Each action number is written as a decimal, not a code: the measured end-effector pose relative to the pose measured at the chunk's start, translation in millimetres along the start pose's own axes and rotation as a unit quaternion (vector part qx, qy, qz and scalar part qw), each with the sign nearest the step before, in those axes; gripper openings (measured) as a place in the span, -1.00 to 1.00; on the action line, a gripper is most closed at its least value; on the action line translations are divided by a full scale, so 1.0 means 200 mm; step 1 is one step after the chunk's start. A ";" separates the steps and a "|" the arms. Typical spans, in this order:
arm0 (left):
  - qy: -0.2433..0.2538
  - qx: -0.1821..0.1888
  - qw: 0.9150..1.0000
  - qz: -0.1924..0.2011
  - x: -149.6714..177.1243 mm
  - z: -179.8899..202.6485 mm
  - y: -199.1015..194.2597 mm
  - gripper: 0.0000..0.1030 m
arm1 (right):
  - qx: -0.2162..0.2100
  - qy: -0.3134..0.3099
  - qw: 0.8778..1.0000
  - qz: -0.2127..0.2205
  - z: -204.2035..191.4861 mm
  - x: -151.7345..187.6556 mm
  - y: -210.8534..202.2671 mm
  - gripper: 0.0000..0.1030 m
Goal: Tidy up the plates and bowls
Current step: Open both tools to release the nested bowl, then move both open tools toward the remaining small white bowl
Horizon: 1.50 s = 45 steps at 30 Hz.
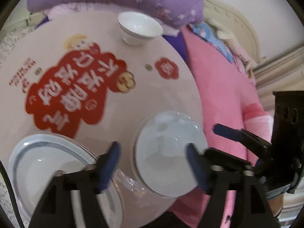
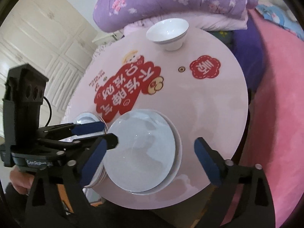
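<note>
We see a pale blue, glossy bowl (image 2: 140,152) nested in a stack on the round pink counter (image 2: 218,102), nothing inside it, between our right gripper (image 2: 152,152)'s spread, empty fingers. Our left gripper (image 1: 152,163)'s fingers are also spread and empty, a plate (image 1: 47,161) left of them. A white footed bowl (image 2: 168,32) stands well beyond both.

Count on the round table (image 2: 218,98):
- One white footed bowl (image 2: 168,33), standing alone at the far edge.
- One stack of pale plates (image 2: 142,152) near the front edge; two rims show clearly, deeper count cannot be told.
- A second stack of plates (image 1: 47,161) to its left; several rims show at the edge, exact number unclear.
- Two grippers: left (image 1: 152,163), right (image 2: 152,161).
</note>
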<state>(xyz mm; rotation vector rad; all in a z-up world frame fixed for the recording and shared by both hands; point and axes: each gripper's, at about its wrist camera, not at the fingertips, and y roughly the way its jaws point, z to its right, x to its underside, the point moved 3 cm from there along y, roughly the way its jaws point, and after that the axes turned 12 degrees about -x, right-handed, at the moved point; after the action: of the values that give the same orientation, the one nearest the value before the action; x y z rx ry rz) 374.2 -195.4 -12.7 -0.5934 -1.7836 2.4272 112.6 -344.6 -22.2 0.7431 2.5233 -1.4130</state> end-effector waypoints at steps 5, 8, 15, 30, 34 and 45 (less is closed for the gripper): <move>-0.016 0.003 1.000 0.018 -0.02 -0.05 -0.02 0.82 | 0.018 0.013 1.000 0.021 0.08 -0.04 -0.02 1.00; -0.023 -0.004 0.999 0.032 -0.05 -0.08 -0.03 0.91 | 0.019 0.027 0.999 0.035 0.13 -0.07 -0.02 1.00; -0.025 -0.052 0.994 0.088 -0.14 -0.11 -0.08 0.98 | 0.009 0.041 0.996 0.079 0.20 -0.23 -0.05 1.00; -0.075 -0.113 0.981 0.140 -0.56 -0.19 -0.02 0.98 | 0.022 0.025 0.994 0.108 0.30 -0.71 -0.03 1.00; -0.083 -0.124 0.978 0.149 -0.67 -0.21 0.02 0.98 | 0.032 0.009 0.993 0.117 0.32 -0.82 -0.01 1.00; -0.069 -0.163 0.976 0.130 -0.97 -0.16 0.33 0.98 | 0.071 -0.008 0.994 0.080 0.44 -1.05 0.22 1.00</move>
<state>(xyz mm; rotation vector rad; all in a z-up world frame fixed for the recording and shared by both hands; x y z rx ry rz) 574.3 -242.9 -30.9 -0.7414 -2.3240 2.3984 307.8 -471.4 -26.9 0.9305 2.3099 -1.5481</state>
